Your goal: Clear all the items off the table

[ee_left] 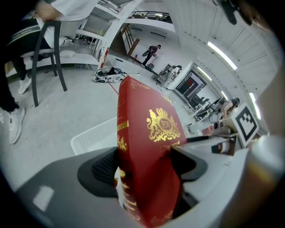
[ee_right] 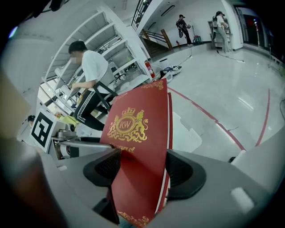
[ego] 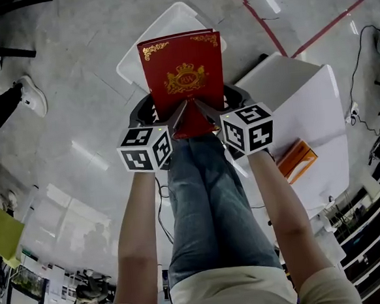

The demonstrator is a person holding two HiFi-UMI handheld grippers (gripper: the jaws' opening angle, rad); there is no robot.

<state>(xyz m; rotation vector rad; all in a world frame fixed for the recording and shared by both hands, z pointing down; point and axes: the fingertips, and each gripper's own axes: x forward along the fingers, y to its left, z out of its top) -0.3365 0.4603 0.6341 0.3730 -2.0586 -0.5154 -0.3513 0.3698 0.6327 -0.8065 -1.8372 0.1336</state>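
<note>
Head view: left gripper (ego: 178, 116) and right gripper (ego: 204, 113) each clamp the lower end of the red gift box (ego: 182, 70), holding it directly over the white basket (ego: 167, 22).

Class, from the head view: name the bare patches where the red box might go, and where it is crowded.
Free: the corner of the white basket showing beyond the red box; the white table beyond the orange box; grey floor left of the basket. Crowded: the box's near end, where left gripper and right gripper jaws both clamp it.
</note>
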